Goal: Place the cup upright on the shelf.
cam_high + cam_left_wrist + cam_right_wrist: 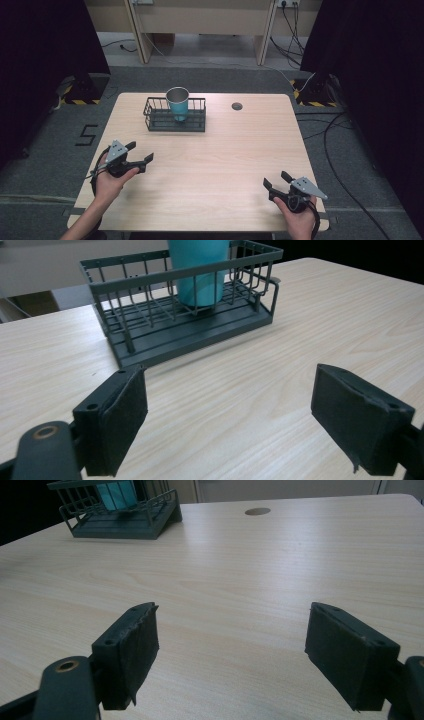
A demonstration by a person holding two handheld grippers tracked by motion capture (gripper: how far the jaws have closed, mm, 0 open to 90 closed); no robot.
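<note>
Evidently, no object was held at this moment. The left gripper (141,153) was positioned over the near left part of the table (225,165), its jaws spread wide apart with nothing between them, as was confirmed in the left gripper view, where bare wood was seen between the two pads (117,425). The right gripper (276,181) was held over the near right corner, its jaws likewise parted and empty.

The teal cup (177,103) was found standing upright, mouth up, inside the dark wire basket (155,114), which was set at the far side of the table, left of centre. The cup's long axis was therefore vertical, and its lower half was screened by the basket's wire wall (150,282).

From the left gripper, the cup lay ahead and somewhat to the right, well apart but on a short, direct line. From the right gripper, it lay far ahead and well to the left, across most of the table. The left gripper was judged the nearer one. A grasp was judged to require an approach from above the basket rim, onto the exposed upper part of the cup.

A round grommet hole (237,106) was noted right of the basket.
</note>
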